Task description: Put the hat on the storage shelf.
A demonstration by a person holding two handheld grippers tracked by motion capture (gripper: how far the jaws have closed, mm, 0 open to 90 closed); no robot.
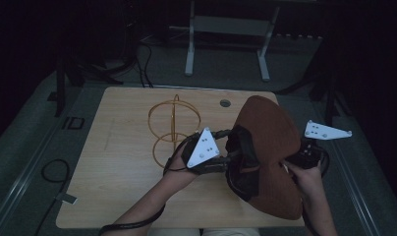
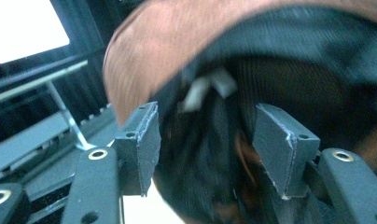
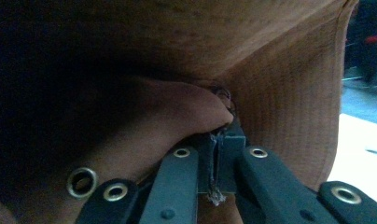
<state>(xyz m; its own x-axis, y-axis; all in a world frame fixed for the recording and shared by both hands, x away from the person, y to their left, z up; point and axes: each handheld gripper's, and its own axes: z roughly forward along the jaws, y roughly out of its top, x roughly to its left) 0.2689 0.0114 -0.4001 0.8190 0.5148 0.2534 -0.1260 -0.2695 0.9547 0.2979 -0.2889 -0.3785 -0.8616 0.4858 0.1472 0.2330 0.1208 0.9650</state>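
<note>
- Brown hat (image 1: 270,132) is held above the right half of the worktop (image 1: 118,167), long axis running near to far, dark lining facing left.
- Right gripper (image 3: 218,161): jaws pinched tight on the hat's fabric edge.
- Left gripper (image 2: 205,149): jaws spread wide at the hat's dark opening (image 2: 270,84).
- Gold wire stand (image 1: 173,129) sits just left, with open worktop beyond.
- The right gripper view reveals metal eyelets (image 3: 81,182).

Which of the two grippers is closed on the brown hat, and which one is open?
The right gripper is closed: it pinches the brown hat at its edge. The left gripper is open, with a wide gap between its fingers, facing the hat's dark inside.
</note>
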